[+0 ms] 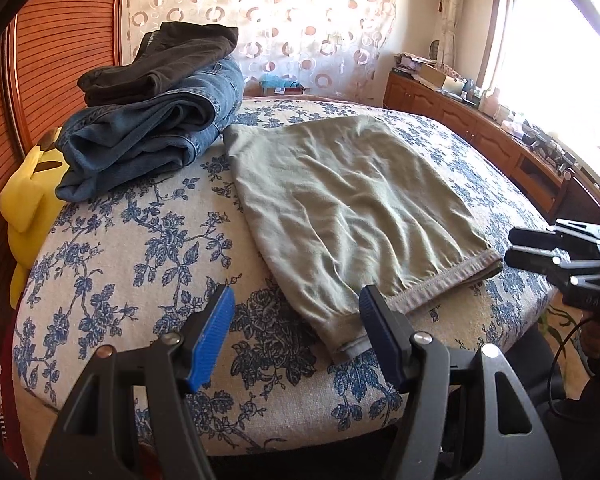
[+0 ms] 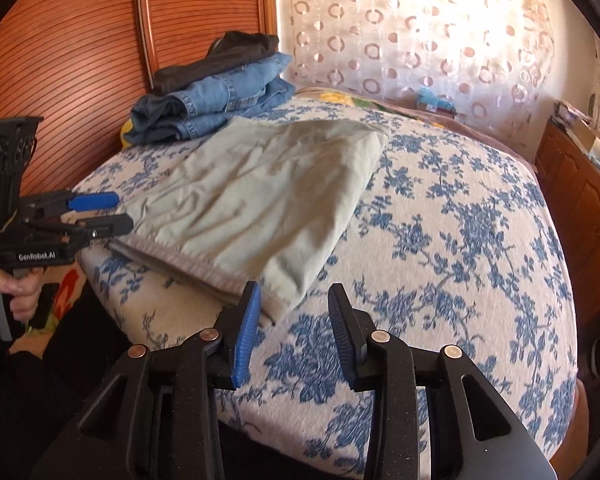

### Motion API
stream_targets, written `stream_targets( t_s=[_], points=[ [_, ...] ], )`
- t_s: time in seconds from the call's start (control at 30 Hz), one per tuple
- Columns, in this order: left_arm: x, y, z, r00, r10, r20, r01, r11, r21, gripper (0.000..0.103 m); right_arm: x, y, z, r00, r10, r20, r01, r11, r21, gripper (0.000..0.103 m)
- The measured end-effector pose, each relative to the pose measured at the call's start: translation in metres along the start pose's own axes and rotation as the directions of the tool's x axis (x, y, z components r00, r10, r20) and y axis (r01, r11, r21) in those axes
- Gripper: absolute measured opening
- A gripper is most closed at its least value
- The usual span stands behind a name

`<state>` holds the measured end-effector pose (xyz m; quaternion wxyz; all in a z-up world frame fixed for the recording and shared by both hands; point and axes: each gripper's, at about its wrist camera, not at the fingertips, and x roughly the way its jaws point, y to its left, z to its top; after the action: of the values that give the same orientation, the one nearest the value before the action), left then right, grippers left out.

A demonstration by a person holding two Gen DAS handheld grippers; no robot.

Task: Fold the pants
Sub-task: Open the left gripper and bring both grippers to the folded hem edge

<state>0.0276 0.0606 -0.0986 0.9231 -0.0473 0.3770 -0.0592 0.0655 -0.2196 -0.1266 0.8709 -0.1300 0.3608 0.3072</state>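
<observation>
A: Bedroom, by the look of it: a bed (image 1: 112,248) under a cream cover printed with blue flowers, a ribbed wooden headboard (image 1: 60,48) on the left, a curtain (image 1: 300,20) with ring patterns at the far end, low wooden cabinets (image 1: 460,120) under a bright window on the right.

B: Where are the pants?

A: The pale green pants (image 1: 352,200) lie folded flat on the cover, cuffs toward the near edge. Far left, by the headboard, is a stack: folded jeans (image 1: 152,136) with a dark garment (image 1: 160,68) on top. A yellow plush (image 1: 24,200) sits just left of the stack.

B: And the claws?

A: The left gripper (image 1: 296,308) hovers over the near edge with its jaws apart; the near left corner of the cuffs lies between the blue pads (image 1: 214,332), but nothing is pinched. The right gripper (image 2: 292,312) has its jaws apart too, narrower, with the near right corner of the pants just beside its left pad and only bedcover between them.

B: Anyone visible?

A: A hand (image 2: 8,296) on the left gripper's handle, seen from the right wrist view.
</observation>
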Motion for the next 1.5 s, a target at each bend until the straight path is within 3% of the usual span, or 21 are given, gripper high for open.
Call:
stream_targets(
  t_s=[0.7,0.8,1.03,1.23,1.43,1.5],
  points=[
    [-0.007,0.004,-0.006,0.999,-0.034,0.01,0.034,0.999,-0.02,0.065,0.019,0.022,-0.003,0.999,-0.035,-0.022,0.034,0.998,-0.047,0.049],
    [-0.007,0.004,-0.008,0.999,-0.05,0.004,0.05,0.998,-0.026,0.058,0.02,0.022,-0.005,0.999,-0.038,-0.03,0.037,0.998,-0.053,0.049],
    [-0.007,0.004,-0.008,0.998,-0.065,0.006,0.065,0.997,-0.032,0.056,0.02,0.02,-0.009,0.996,-0.079,-0.05,0.076,0.995,-0.059,0.049],
    [-0.004,0.002,-0.009,0.995,-0.096,-0.006,0.095,0.995,-0.036,0.043,0.02,0.017,-0.008,0.996,-0.083,-0.034,0.082,0.996,-0.043,0.049],
    [-0.004,-0.001,-0.011,0.992,-0.124,-0.011,0.123,0.992,-0.035,0.036,0.016,0.021,-0.004,0.998,-0.055,0.015,0.056,0.998,-0.042,0.022],
    [-0.006,-0.002,-0.011,0.991,-0.134,-0.007,0.134,0.99,-0.034,0.027,0.016,0.021,-0.005,0.999,-0.047,0.013,0.048,0.998,-0.049,0.013]
  ],
)
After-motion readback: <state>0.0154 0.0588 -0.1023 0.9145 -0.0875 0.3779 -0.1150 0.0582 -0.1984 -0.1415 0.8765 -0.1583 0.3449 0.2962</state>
